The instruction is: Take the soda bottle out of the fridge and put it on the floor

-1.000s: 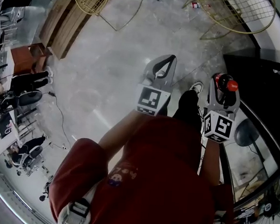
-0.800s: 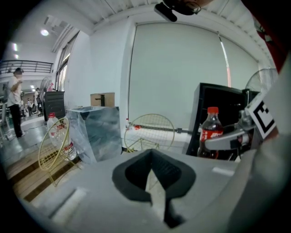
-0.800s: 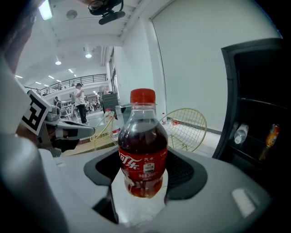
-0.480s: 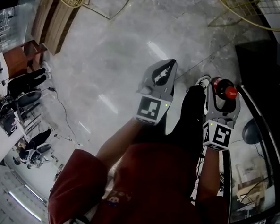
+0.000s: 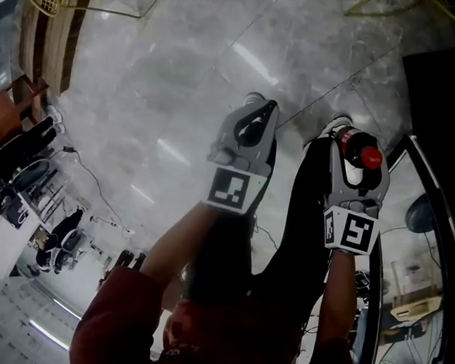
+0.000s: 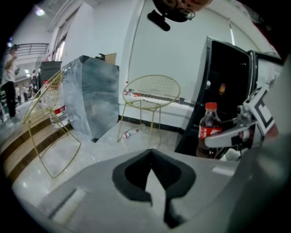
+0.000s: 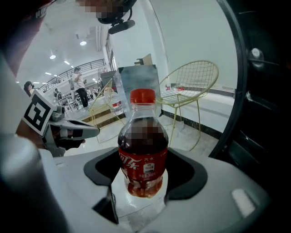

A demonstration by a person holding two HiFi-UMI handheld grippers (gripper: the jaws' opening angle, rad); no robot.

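Note:
The soda bottle (image 7: 143,154), dark cola with a red cap and red label, stands upright between the pads of my right gripper (image 7: 143,169), which is shut on its lower body. Pale floor shows just under its base; whether it touches I cannot tell. In the head view the bottle's cap (image 5: 370,156) shows inside the right gripper (image 5: 359,147), beside the person's dark trouser leg. My left gripper (image 5: 268,106) hangs to the left of it, shut with nothing in it; its tips meet (image 6: 150,153). The left gripper view shows the bottle (image 6: 209,132) at the right. The black fridge (image 6: 227,82) stands behind it.
The fridge's open door frame (image 7: 254,68) rises close on the right. Yellow wire chairs (image 6: 150,98) stand ahead, with a small bottle (image 6: 129,133) lying on the floor and a silver-wrapped block (image 6: 91,100) beside them. The person's shoes (image 5: 335,124) are near the grippers. Wooden steps (image 5: 56,36) lie at the far left.
Both grippers have sunk together toward the floor, the right one still holding the bottle. The head view has come nearer the floor and the person's legs now show bent.

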